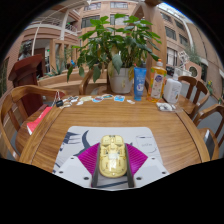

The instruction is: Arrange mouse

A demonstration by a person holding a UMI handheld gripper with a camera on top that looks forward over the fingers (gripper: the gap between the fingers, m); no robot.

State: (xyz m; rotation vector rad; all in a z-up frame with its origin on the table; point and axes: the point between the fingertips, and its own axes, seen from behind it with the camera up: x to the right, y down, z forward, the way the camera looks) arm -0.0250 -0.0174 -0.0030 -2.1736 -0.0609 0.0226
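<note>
A wooden table (150, 125) is stretching toward a potted plant (118, 50) and bottles. The gripper (113, 160) is clamping a yellowish mouse (113, 155) between its pink pads, above a pale mat (80, 140). The mouse is likely light, rigid and smooth-shelled; its sides are offering the best hold.

Bare tabletop (150, 120) lies open ahead of the jaws, while a plant pot (121, 79), bottles (156, 80) and chairs (22, 105) block its far edge and sides.
</note>
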